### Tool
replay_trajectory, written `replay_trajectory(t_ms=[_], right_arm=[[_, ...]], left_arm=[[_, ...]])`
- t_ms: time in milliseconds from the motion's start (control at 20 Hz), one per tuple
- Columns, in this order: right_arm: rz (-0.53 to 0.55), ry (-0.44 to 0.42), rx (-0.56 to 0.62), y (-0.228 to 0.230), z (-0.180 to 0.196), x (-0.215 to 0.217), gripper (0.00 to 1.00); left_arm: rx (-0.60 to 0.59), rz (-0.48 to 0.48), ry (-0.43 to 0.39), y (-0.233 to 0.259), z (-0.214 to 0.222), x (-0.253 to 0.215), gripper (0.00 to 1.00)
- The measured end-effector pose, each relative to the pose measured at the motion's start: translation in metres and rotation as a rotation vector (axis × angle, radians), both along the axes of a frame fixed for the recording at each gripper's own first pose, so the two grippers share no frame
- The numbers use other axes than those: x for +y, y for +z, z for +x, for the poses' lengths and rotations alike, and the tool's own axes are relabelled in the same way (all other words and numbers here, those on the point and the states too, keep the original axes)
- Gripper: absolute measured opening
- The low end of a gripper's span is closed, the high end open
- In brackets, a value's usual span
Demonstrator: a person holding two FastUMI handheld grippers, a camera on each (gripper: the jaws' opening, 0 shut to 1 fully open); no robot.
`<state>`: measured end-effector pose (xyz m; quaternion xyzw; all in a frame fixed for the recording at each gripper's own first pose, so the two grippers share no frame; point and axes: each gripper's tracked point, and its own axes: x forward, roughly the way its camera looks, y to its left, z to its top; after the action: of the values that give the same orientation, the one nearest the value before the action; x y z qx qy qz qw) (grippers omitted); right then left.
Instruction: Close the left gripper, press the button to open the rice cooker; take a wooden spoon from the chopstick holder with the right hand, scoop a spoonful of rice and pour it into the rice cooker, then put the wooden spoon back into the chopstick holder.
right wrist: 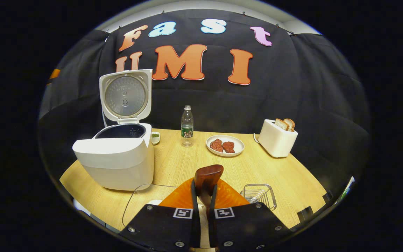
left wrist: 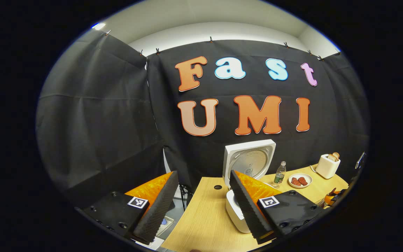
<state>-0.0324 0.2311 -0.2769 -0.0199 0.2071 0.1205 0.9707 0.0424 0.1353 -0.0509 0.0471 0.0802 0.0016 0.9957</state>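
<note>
On the wooden table (right wrist: 173, 164), backed by black cloth walls, the rice cooker (right wrist: 117, 157) is seen at 9 o'clock in the right gripper view, its lid (right wrist: 126, 96) raised upright and the dark pot mouth exposed; its contents cannot be made out. At 12 o'clock a bottle (right wrist: 187, 126) stands upright, a small dish (right wrist: 155, 137) lies beside the cooker, and a plate (right wrist: 225, 145) carrying two reddish pieces is set just right of the bottle. A toaster (right wrist: 277, 141) with two bread slices is placed at 2 o'clock. A wire holder (right wrist: 259, 193) sits at 5 o'clock, near a clear bowl's rim (right wrist: 142, 196) at 7 o'clock. The right gripper (right wrist: 204, 201) is closed on the wooden spoon (right wrist: 207, 178), both fingers pressed to its handle; the long axis runs along the fingers, the bowl end pointing away toward 12 o'clock. In the left gripper view the left gripper (left wrist: 201, 206) is held wide apart, nothing between its fingers, with the cooker (left wrist: 243, 175) behind its right finger.
</note>
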Motion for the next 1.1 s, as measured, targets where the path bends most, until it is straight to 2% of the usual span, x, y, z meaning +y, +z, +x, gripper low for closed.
replay_trajectory(t_ms=[100, 150, 250, 350, 400, 450, 550, 650, 800, 1100], right_arm=[[0.065, -0.041, 0.02, -0.007, 0.0, -0.003, 0.08], [0.094, -0.05, 0.026, -0.007, -0.003, -0.002, 0.08], [0.122, -0.051, 0.045, -0.01, -0.006, 0.004, 0.08], [0.177, -0.052, 0.074, -0.011, -0.006, 0.016, 0.08], [0.209, -0.059, 0.1, -0.013, -0.007, 0.022, 0.08], [0.23, -0.073, 0.107, -0.011, -0.007, 0.025, 0.08], [0.286, -0.09, 0.151, -0.012, -0.006, 0.027, 0.08], [0.393, -0.118, 0.201, -0.012, -0.007, 0.025, 0.08], [0.585, -0.206, 0.276, -0.019, -0.003, 0.015, 0.08], [0.883, -0.386, 0.411, -0.044, 0.001, -0.006, 0.08]], left_arm=[[0.005, 0.002, -0.001, -0.004, 0.001, 0.001, 0.99], [0.011, -0.001, -0.003, -0.008, 0.001, 0.001, 0.96], [0.018, -0.008, -0.001, -0.013, 0.004, 0.003, 0.96], [0.025, -0.019, 0.004, -0.017, 0.007, 0.006, 1.0], [0.029, -0.021, 0.005, -0.018, 0.009, 0.006, 0.96], [0.033, -0.022, 0.002, -0.02, 0.01, 0.006, 1.0], [0.033, -0.026, 0.0, -0.02, 0.012, 0.006, 1.0], [0.028, -0.03, 0.001, -0.02, 0.014, 0.007, 1.0], [0.036, -0.039, -0.003, -0.024, 0.018, 0.005, 1.0], [0.04, -0.057, -0.025, -0.026, 0.024, -0.005, 1.0]])
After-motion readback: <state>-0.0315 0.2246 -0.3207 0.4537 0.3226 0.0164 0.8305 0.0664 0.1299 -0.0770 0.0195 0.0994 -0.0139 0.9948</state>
